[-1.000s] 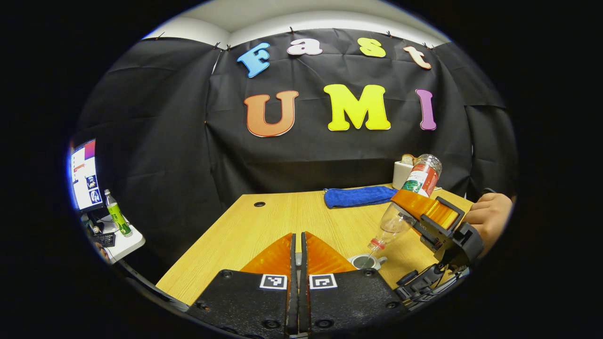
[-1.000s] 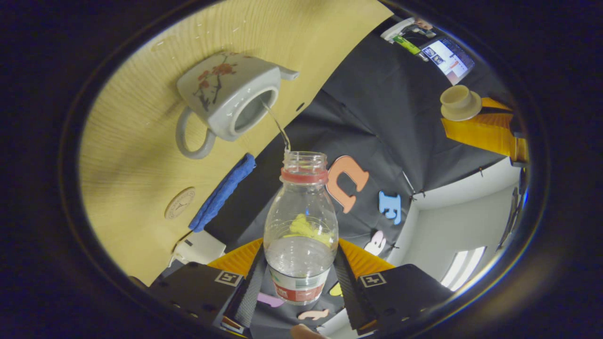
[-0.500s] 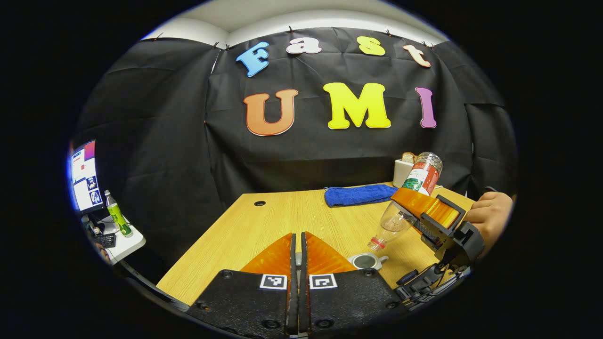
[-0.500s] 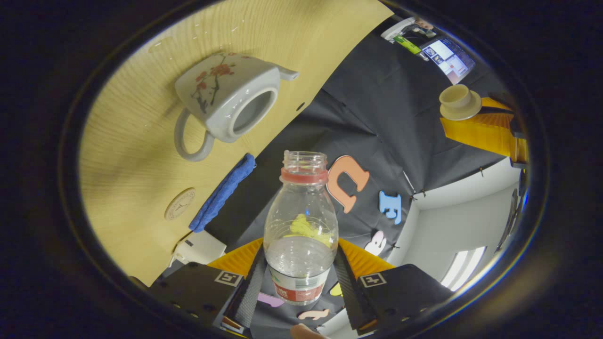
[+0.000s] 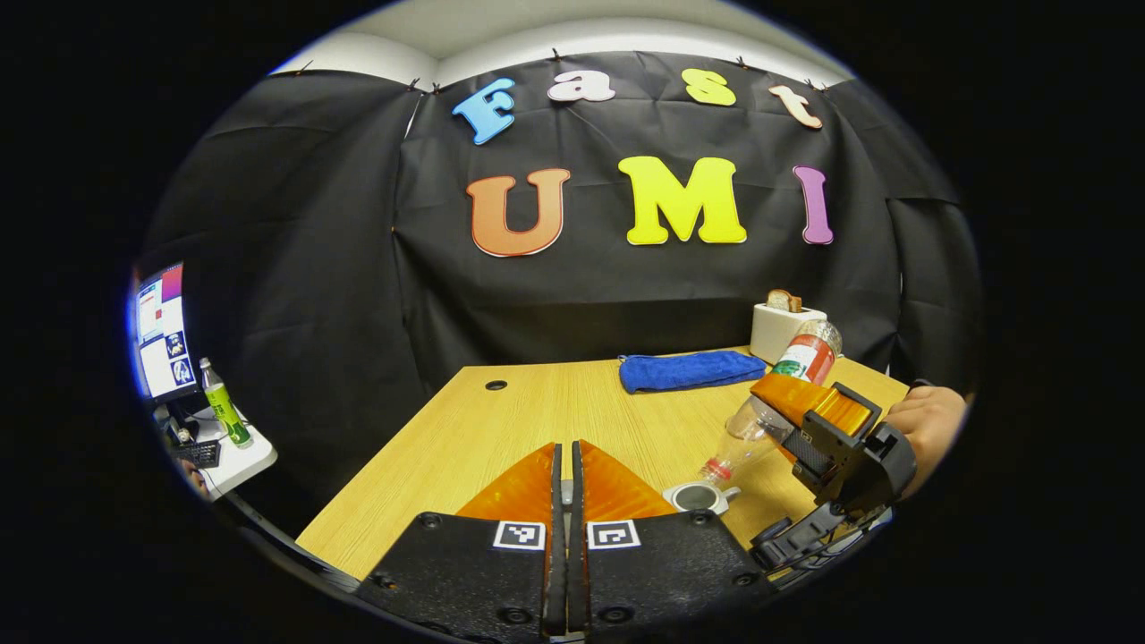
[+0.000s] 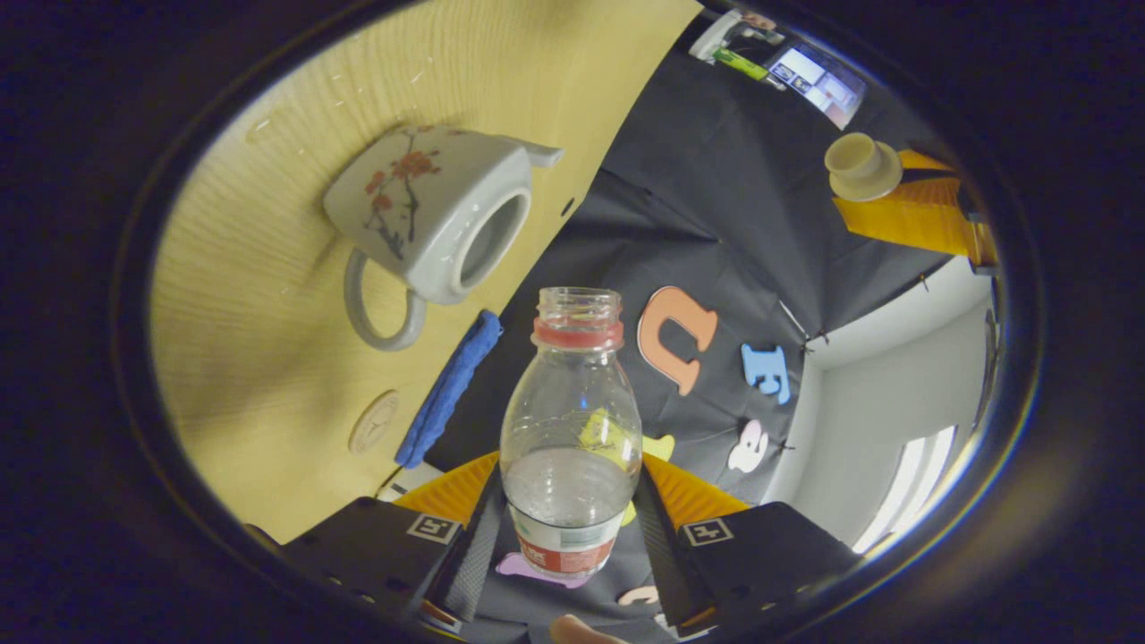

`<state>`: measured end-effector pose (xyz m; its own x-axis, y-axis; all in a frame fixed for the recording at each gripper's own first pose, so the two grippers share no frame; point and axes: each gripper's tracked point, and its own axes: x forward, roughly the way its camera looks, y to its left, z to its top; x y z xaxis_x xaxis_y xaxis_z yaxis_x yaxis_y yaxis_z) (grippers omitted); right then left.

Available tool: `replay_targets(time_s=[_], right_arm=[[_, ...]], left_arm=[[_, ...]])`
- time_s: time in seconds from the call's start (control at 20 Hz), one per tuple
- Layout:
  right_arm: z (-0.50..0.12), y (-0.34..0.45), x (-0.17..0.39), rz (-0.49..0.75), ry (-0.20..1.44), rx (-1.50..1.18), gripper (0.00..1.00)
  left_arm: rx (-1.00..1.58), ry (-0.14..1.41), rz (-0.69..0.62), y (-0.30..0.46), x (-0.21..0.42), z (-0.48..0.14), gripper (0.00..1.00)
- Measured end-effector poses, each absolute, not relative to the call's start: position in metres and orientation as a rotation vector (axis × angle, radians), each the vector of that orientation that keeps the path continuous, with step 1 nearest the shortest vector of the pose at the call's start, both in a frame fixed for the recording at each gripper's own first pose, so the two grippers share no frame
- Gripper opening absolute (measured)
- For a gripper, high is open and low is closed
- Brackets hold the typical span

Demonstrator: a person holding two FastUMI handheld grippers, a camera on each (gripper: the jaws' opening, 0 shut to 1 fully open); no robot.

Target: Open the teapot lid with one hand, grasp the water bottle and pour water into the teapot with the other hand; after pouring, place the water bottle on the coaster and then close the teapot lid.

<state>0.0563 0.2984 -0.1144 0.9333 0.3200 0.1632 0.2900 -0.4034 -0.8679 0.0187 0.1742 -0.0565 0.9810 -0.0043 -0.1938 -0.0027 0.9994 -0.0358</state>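
Pouring seems finished: the right claw grips the tilted water bottle, the left claw pinches the lid; next, upright onto coaster.

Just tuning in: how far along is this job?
Lid is off, held up by the left gripper. No stream leaves the bottle, gripped tilted over the open teapot by the right gripper. Left: bottle onto the coaster, then lid back on.
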Motion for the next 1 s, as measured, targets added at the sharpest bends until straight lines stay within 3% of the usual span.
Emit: replay_targets(time_s=[0.6,1.0], right_arm=[[-0.123,0.244,0.090,0.079,-0.227,-1.309,0.77],[-0.063,0.210,0.122,0.013,-0.195,-0.746,0.77]], left_arm=[[-0.069,0.189,-0.034,0.154,0.022,-0.054,0.04],[-0.036,0.198,-0.055,0.140,0.026,-0.057,0.03]])
